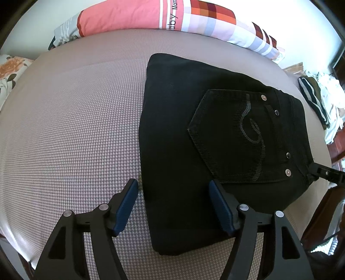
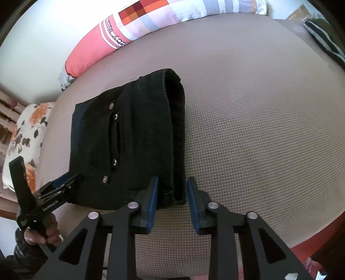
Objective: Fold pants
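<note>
Black jeans [image 1: 183, 133] lie folded into a compact rectangle on the bed, back pocket with sequin swirl and rivets facing up. They also show in the right wrist view [image 2: 133, 137], waistband end nearest. My left gripper [image 1: 173, 206] is open, its jaws straddling the folded left edge near the front corner. My right gripper [image 2: 172, 202] is open, its blue pads on either side of the waistband fold without pressing it. The right gripper's tip also shows in the left wrist view [image 1: 323, 171] at the jeans' right edge. The left gripper shows in the right wrist view [image 2: 58, 191], held by a hand.
The bed [image 1: 75, 129] has a grey-beige woven cover. A pink and checked pillow [image 1: 151, 17] lies along the far edge, a floral pillow [image 2: 25, 137] at the left. A heap of clothes [image 1: 319, 97] sits at the right.
</note>
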Demonstrator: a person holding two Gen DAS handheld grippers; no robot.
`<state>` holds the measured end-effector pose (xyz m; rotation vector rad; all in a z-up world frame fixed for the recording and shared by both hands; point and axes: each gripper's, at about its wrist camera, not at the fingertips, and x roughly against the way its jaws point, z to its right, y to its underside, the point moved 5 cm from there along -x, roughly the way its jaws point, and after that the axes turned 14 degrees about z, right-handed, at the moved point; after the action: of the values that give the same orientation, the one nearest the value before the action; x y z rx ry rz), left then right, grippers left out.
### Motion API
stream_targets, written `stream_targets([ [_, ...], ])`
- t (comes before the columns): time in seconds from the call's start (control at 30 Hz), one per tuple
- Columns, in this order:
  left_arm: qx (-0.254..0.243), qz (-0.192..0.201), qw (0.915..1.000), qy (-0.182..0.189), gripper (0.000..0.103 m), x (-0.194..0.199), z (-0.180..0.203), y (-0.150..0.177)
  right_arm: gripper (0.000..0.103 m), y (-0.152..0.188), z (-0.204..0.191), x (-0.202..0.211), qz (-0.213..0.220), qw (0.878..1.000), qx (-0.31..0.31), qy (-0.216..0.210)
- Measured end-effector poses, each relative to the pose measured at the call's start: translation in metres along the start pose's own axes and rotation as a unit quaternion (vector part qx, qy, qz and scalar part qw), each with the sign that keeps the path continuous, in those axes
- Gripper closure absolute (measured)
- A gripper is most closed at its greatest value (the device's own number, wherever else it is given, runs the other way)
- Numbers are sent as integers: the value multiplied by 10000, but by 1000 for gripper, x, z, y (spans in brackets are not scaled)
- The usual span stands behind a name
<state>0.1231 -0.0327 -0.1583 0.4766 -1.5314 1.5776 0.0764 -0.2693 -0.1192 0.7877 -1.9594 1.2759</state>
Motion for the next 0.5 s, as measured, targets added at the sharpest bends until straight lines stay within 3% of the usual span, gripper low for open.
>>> stream_targets([
  [0.23, 26, -4, 10000, -8, 31, 2, -4, 3, 62, -7, -1, -2, -23, 9997, 165, 195],
  [0.5, 79, -25, 10000, 36, 30, 6, -8, 1, 56, -19, -7, -9, 34, 9995, 239, 223],
])
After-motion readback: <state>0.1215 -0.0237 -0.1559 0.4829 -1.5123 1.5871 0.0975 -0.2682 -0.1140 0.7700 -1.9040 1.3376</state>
